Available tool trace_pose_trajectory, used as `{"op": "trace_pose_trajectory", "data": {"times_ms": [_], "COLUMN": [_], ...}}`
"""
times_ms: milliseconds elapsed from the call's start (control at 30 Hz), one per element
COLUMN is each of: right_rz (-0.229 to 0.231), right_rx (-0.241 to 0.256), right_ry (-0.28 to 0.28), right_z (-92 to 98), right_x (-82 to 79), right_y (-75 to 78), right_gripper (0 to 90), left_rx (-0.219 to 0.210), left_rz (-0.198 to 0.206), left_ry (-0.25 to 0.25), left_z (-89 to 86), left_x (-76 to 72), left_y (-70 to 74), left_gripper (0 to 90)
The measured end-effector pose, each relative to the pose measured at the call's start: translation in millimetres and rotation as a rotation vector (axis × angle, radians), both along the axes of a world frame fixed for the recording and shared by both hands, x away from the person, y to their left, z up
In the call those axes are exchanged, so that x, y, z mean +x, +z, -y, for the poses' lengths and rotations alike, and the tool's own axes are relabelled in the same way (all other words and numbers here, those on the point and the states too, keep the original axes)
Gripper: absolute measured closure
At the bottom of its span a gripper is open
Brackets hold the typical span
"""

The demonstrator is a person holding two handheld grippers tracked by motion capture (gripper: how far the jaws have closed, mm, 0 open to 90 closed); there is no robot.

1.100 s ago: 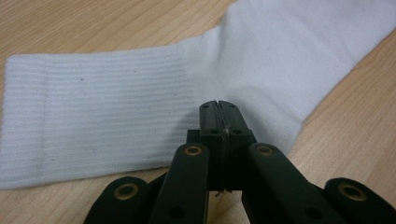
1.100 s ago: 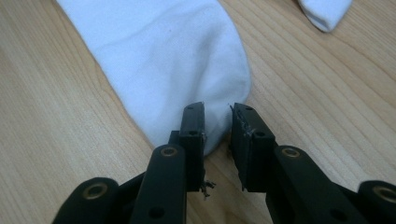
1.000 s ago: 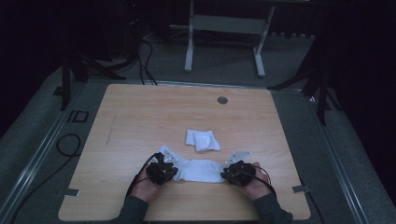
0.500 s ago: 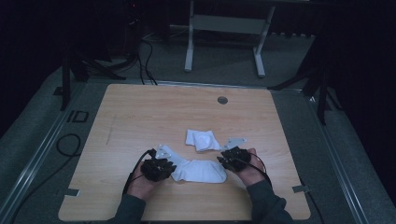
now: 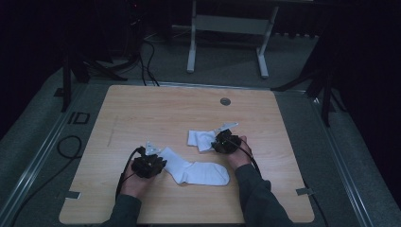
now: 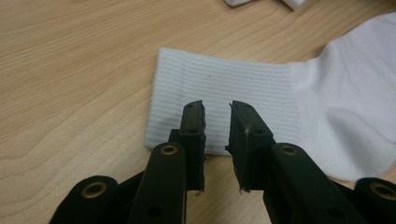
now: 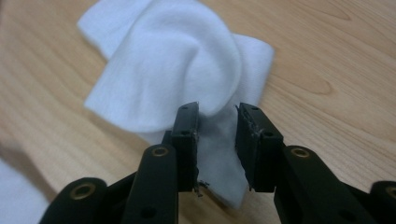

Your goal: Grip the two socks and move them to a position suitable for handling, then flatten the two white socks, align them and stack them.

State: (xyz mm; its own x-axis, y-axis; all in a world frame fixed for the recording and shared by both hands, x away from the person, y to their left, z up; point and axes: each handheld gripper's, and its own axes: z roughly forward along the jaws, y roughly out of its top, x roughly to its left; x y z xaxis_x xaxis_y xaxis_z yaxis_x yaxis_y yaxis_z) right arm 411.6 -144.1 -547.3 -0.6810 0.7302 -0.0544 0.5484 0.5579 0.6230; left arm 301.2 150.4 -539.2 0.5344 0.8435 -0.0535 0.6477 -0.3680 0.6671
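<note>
Moved: my right hand-held gripper [image 5: 222,140] to folded sock [image 5: 199,139], 1 o'clock, jaws apart. Left hand-held gripper [image 5: 152,163] apart over flat sock [image 5: 196,171]. Pairing unfinished.

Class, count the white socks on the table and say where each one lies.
2. A flat sock lies near the front edge, its cuff at the left tongs. A crumpled sock lies behind it, at the right tongs. None seems hidden.

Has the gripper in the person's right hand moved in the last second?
Yes. The right gripper went forward, away from the table's near edge, to the crumpled sock.
</note>
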Motion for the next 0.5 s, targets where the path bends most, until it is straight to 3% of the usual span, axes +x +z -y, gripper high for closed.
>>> {"op": "trace_pose_trajectory", "data": {"times_ms": [500], "right_rz": [0.010], "right_rx": [-0.019], "right_ry": [0.090], "right_z": [-11.5], "right_x": [-29.3], "right_y": [-0.3], "right_gripper": [71.0], "left_rx": [0.022], "left_rz": [0.007], "left_ry": [-0.006], "left_z": [4.8], "left_x": [-0.3], "left_y": [-2.5], "left_gripper": [75.5]}}
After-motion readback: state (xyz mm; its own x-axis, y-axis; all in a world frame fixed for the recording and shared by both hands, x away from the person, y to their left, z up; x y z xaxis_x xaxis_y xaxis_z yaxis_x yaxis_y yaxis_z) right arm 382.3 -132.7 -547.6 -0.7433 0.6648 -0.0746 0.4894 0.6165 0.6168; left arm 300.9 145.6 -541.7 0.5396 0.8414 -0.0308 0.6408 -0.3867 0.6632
